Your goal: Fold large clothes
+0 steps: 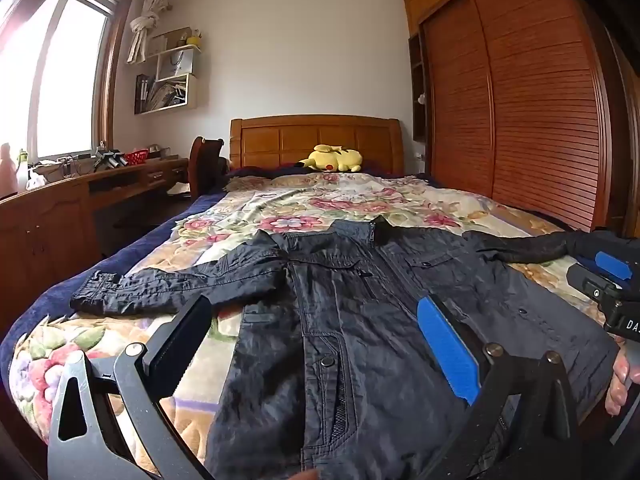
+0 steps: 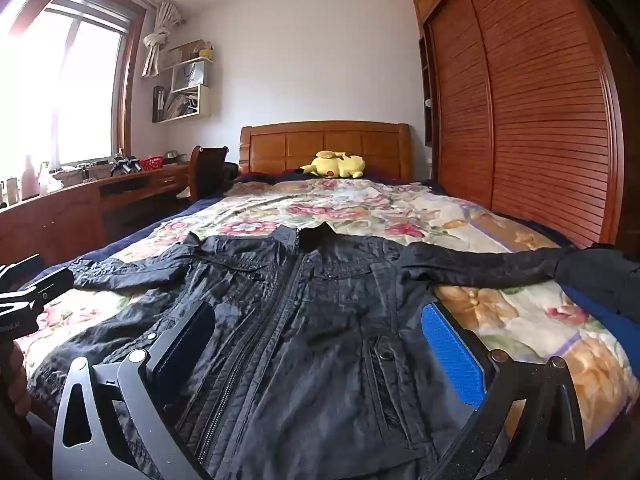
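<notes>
A dark navy jacket (image 1: 352, 320) lies flat and face up on the floral bedspread (image 1: 304, 208), collar toward the headboard, both sleeves spread out sideways. It also shows in the right wrist view (image 2: 320, 320). My left gripper (image 1: 316, 320) is open and empty, hovering above the jacket's lower left front. My right gripper (image 2: 320, 328) is open and empty above the jacket's lower right front. The right gripper also shows at the right edge of the left wrist view (image 1: 608, 280).
A yellow plush toy (image 1: 332, 158) lies by the wooden headboard (image 1: 316, 136). A wooden wardrobe (image 1: 520, 112) stands along the bed's right side. A cluttered desk (image 1: 92, 184) and a chair (image 1: 204, 164) stand at the left under the window.
</notes>
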{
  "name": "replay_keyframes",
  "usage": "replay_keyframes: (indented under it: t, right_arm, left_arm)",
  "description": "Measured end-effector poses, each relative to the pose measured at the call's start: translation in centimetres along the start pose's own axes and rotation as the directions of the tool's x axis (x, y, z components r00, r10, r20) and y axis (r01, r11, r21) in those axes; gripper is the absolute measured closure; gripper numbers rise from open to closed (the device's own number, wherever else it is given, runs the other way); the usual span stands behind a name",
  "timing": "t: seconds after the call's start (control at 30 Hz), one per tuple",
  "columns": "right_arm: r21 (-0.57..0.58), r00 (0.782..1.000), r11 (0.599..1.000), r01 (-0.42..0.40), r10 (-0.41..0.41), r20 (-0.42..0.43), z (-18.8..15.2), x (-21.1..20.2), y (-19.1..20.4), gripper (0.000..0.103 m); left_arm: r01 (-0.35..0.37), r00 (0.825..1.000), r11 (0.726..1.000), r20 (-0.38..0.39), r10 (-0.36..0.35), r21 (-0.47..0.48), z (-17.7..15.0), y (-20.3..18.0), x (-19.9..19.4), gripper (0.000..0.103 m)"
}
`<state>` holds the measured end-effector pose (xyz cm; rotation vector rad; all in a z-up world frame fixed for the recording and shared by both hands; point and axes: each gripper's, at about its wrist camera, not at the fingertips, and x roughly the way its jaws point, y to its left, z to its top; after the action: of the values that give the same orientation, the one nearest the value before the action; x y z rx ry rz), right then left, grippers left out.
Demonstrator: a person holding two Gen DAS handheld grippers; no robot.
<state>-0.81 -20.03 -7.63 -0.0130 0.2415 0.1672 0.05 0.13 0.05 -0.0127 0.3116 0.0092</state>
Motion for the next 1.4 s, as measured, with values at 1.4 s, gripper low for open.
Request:
replay_keyframes:
  t: [1.4]
  right_arm:
    - [-0.003,1.0,1.0,0.002,-0.002,-0.004,-0.01,0.03,0.01,0.0]
  left_arm:
    - [-0.001,1.0,1.0,0.018,0.001,0.017,0.22,-0.25,-0.6,0.0]
